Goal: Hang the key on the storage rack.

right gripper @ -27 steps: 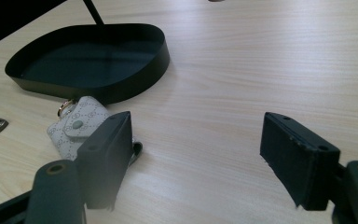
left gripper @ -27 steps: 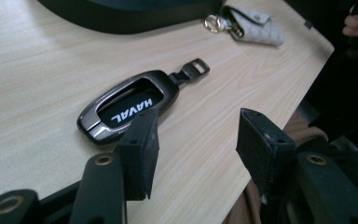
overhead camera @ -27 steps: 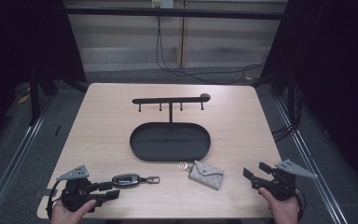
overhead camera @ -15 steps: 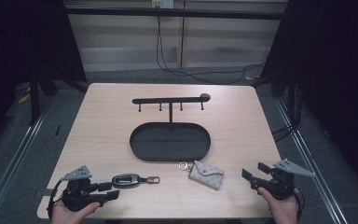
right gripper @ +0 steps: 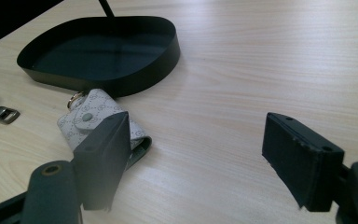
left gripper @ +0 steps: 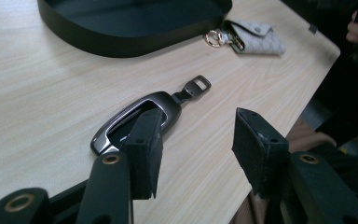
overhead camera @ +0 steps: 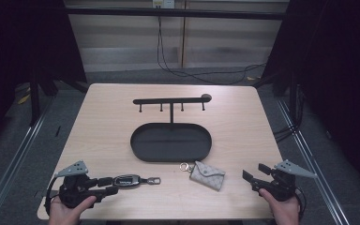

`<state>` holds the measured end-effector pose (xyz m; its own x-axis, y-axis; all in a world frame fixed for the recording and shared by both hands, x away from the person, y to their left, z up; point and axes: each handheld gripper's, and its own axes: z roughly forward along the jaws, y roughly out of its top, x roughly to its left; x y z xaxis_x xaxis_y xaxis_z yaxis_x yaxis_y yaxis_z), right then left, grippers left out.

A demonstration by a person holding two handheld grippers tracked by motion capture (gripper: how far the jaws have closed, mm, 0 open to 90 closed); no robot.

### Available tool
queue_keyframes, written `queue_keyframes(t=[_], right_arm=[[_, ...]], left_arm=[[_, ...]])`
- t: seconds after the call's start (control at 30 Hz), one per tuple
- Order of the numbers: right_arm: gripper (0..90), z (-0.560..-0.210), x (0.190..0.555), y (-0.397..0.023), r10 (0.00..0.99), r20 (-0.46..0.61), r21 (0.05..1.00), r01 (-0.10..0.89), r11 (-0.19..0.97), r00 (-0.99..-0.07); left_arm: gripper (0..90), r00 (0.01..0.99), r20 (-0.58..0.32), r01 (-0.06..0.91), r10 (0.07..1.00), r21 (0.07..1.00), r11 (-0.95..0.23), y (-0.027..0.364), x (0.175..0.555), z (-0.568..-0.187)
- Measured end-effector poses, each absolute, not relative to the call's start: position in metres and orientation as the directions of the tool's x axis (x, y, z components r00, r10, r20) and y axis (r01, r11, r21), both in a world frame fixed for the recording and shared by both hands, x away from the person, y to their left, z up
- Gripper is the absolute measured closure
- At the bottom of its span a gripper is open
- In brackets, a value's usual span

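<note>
From the high view, one dark oval car key fob [overhead camera: 130, 180] is lying on the pale wooden counter [overhead camera: 103, 131] just beside the left gripper [overhead camera: 108, 185], one grey patterned key pouch [overhead camera: 207, 175] near one black oval tray [overhead camera: 171, 142].

In the left gripper view, its jaws are standing apart, empty, one beside the fob.

In the right gripper view, the right gripper [right gripper: 200, 158] is gaping wide, holding nothing, one jaw overlapping the pouch.

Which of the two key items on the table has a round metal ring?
The beige key pouch, lying just in front of the black tray, has the ring. The dark car key fob ends in a rectangular loop.
</note>
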<state>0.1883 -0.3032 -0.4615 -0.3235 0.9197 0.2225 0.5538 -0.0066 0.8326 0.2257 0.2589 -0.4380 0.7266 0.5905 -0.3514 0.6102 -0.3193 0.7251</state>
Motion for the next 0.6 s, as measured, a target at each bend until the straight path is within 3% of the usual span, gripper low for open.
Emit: queue_keyframes(t=[0.33, 0.6], right_arm=[[23.6, -0.463, 0.190, -0.302, 0.925, 0.212, 0.819, 0.574, 0.009, -0.317], [23.5, -0.463, 0.191, -0.301, 0.925, 0.208, 0.815, 0.580, 0.016, -0.319]], left_arm=[[57.4, 0.760, -0.266, 0.578, 0.592, 0.693, -0.431, 0.240, 0.230, -0.430], [62.4, 0.786, -0.280, 0.566, 0.550, 0.684, -0.460, 0.231, 0.242, -0.419]])
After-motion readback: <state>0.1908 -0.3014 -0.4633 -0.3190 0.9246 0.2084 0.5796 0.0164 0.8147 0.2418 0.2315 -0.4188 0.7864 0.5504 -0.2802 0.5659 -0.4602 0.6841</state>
